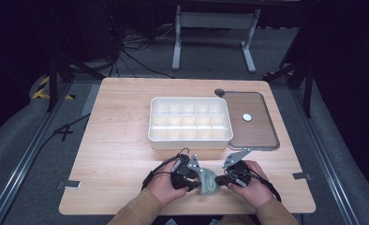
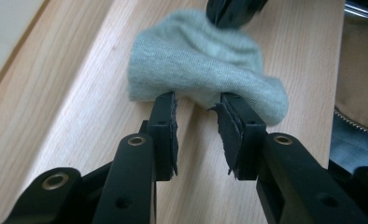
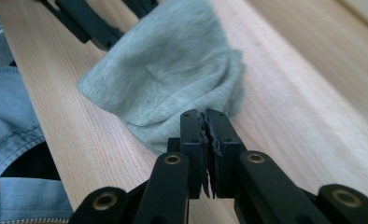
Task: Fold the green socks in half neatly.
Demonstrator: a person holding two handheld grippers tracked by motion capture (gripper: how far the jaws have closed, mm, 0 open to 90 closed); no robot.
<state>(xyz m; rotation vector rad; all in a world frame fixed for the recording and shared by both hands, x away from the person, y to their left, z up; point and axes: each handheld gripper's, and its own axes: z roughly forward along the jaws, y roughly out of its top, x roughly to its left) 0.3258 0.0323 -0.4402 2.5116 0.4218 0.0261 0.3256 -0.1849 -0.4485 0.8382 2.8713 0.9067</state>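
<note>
Pale wooden table under dark surroundings. At left, left gripper with jaws apart, tips just at the near edge of the grey cloth, nothing pinched. Cloth bunched between both grippers. At right, right gripper pressed together, tips against the cloth's edge. Beyond, white compartment tray.

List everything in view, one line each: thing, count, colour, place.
grey cloth: one, grey-green, near table edge, between the two grippers
divided box: one, white, empty compartments, table centre
lid: one, clear with grey rim and white round spot, right of the box
table: one, light wood
frame: one, grey metal, on floor beyond table
left gripper: one, black, jaws apart at cloth's edge
right gripper: one, black, jaws shut on cloth's edge
hands: two, tan sleeves, bottom of high view
</note>
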